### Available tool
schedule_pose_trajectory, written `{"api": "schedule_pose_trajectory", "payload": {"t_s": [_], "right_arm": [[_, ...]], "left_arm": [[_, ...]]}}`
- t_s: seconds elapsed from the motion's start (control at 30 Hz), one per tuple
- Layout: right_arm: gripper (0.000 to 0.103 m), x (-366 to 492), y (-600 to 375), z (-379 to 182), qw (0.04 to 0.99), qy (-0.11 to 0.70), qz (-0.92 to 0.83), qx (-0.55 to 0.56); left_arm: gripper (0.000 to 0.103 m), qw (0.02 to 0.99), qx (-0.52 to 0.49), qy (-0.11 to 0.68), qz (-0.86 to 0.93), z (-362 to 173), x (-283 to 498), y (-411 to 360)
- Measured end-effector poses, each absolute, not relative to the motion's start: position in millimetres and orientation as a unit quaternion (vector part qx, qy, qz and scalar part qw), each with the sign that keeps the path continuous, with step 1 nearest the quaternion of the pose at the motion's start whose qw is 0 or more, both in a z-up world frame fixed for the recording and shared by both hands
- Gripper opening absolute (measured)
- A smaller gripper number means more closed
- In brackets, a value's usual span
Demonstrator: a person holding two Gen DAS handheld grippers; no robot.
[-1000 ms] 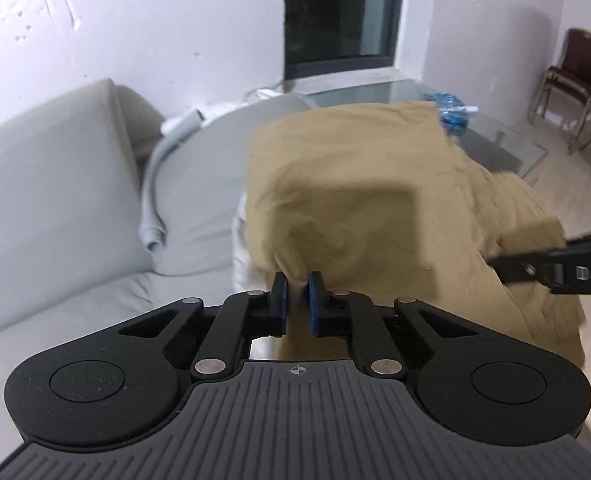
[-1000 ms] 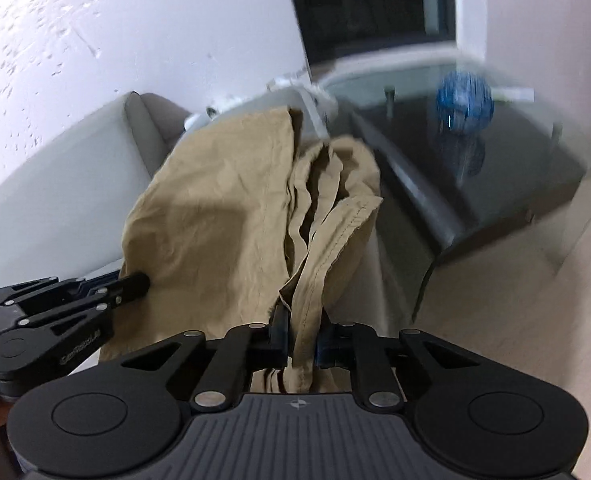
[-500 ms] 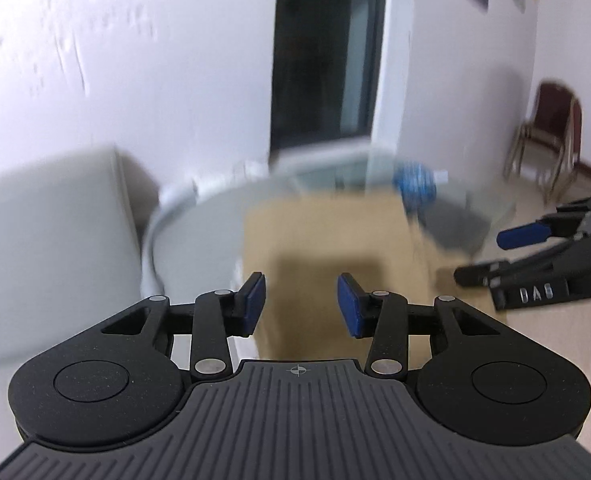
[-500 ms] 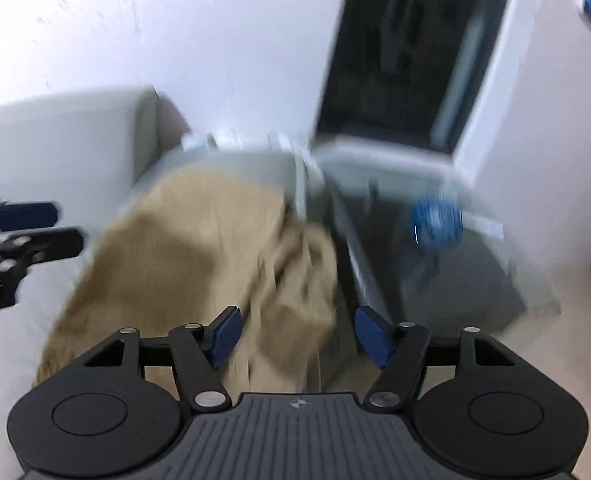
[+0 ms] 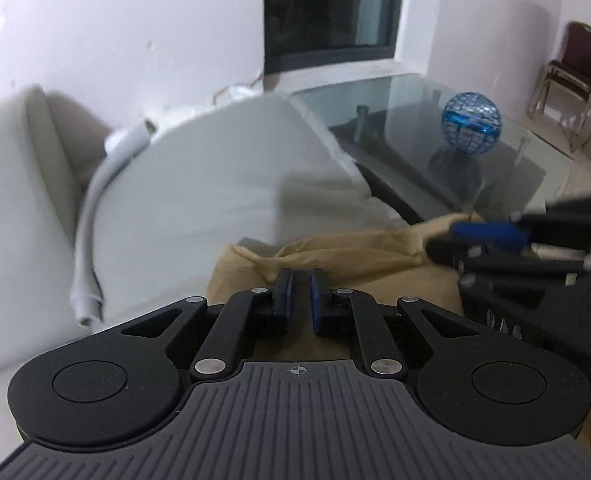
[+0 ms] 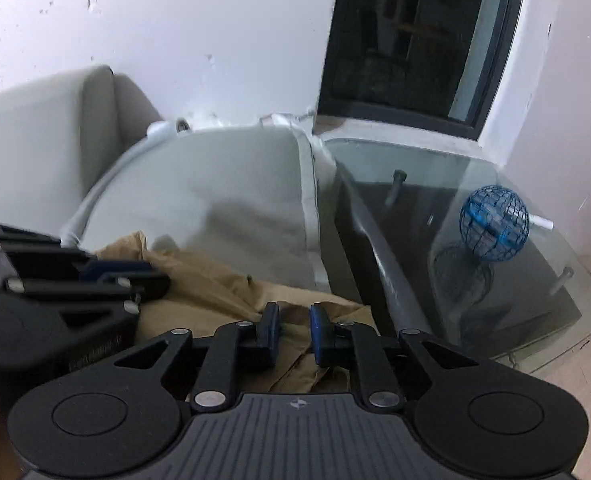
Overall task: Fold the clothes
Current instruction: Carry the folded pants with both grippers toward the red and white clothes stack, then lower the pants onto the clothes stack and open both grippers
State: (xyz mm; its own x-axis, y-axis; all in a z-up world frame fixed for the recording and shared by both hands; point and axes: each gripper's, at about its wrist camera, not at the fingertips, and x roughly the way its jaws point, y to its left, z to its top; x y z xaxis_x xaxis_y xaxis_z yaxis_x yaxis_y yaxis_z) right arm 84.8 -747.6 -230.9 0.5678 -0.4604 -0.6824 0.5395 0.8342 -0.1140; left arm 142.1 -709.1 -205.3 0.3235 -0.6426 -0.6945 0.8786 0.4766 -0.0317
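At far left a grey sofa backrest (image 5: 13, 184) rises against the white wall (image 5: 135, 20), and a white hose (image 5: 91, 200) curves down along the edge of a large pale cushion (image 5: 215, 184). Just in front of that cushion lies the tan garment (image 5: 359, 252), bunched low on the sofa seat with rumpled folds. The left gripper (image 5: 299, 296) sits over the garment's near edge with its blue-padded fingers (image 5: 285, 292) drawn to a narrow gap; cloth lies right beneath them, but whether any is pinched between them cannot be told. To its right, the right gripper (image 6: 293, 330) hovers over the garment's other side, near the sofa's edge, with its fingers (image 6: 319, 328) a little further apart, also a narrow gap, and a fold of the tan fabric shows between and under them; an actual grip cannot be confirmed. The two grippers are close beside each other, each visible in the other's view. Further right stands a glass desk (image 6: 535, 320) with a blue wire-cage ball (image 6: 494, 222) resting on its top. A dark window (image 6: 423, 40) is set in the wall behind, and a dark red chair (image 5: 575, 80) stands at far right.
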Motion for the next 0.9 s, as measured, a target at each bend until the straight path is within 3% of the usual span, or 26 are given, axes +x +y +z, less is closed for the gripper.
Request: {"api": "schedule_pose_trajectory", "payload": {"t_s": [0.13,0.17,0.23,0.43,0.6,0.73,0.83,0.9], "right_arm": [[0.016,63.2,-740.2,-193.0,0.902,0.325,-0.274,0.074],[0.017,54.0,-734.5,-181.8,0.907,0.313,-0.270,0.078],[0.018,34.8,-722.7,-166.1,0.914,0.299,-0.259,0.087],[0.026,-15.9,-676.4,-143.0,0.919,0.325,-0.210,0.075],[0.026,-42.1,-645.7,-179.3,0.898,0.390,-0.191,0.070],[0.023,-32.2,-641.5,-219.9,0.867,0.444,-0.219,0.056],[0.025,-24.7,-635.7,-206.1,0.862,0.445,-0.233,0.064],[0.033,-30.8,-628.4,-176.4,0.871,0.424,-0.235,0.085]], "left_arm": [[0.019,0.810,0.157,0.289,-0.486,-173.7,135.7,-678.8],[0.028,0.815,0.146,0.277,-0.487,-162.5,133.4,-666.7],[0.035,0.820,0.124,0.267,-0.491,-145.1,127.6,-643.6],[0.035,0.798,0.145,0.270,-0.518,-136.5,85.6,-574.9],[0.019,0.772,0.178,0.327,-0.515,-173.1,55.1,-546.0],[0.021,0.751,0.207,0.396,-0.485,-213.4,54.1,-560.3],[0.021,0.751,0.212,0.416,-0.467,-199.3,57.0,-569.0],[0.025,0.756,0.219,0.399,-0.470,-172.2,51.5,-559.5]]}}
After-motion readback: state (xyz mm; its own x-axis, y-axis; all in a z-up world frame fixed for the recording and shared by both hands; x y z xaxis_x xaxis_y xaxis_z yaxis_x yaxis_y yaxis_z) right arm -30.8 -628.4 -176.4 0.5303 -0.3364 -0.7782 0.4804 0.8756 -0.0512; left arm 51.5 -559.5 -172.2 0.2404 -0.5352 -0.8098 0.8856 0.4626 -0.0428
